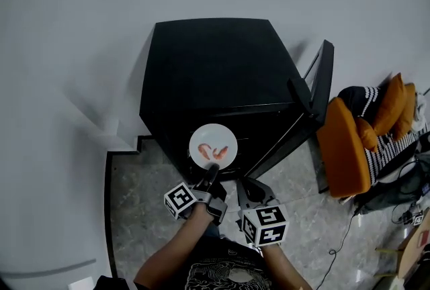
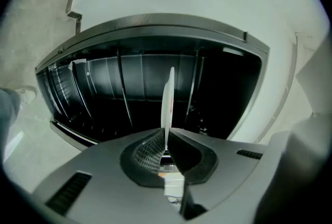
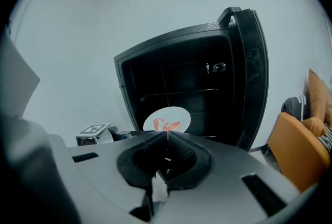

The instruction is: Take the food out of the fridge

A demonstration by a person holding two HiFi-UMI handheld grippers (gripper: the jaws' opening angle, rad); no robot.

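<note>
The left gripper (image 1: 212, 171) pinches the near rim of a round white plate (image 1: 213, 145). In the left gripper view its jaws are pressed onto the plate's edge (image 2: 167, 103), which stands thin and upright between them. On the plate lie a few curled orange-red pieces of food (image 1: 215, 151), possibly shrimp, though they are too small to be sure. The plate is held level just in front of the open mouth of a small black boxy fridge (image 1: 215, 67), over the pale stone floor (image 1: 134, 215). The black fridge door (image 1: 316, 90) is swung wide to the right. The right gripper (image 1: 242, 182) hangs just beside the left one, its jaws pressed together on nothing (its own view shows the tips meeting). An orange padded chair (image 1: 342, 148) stands beyond the door.
</note>
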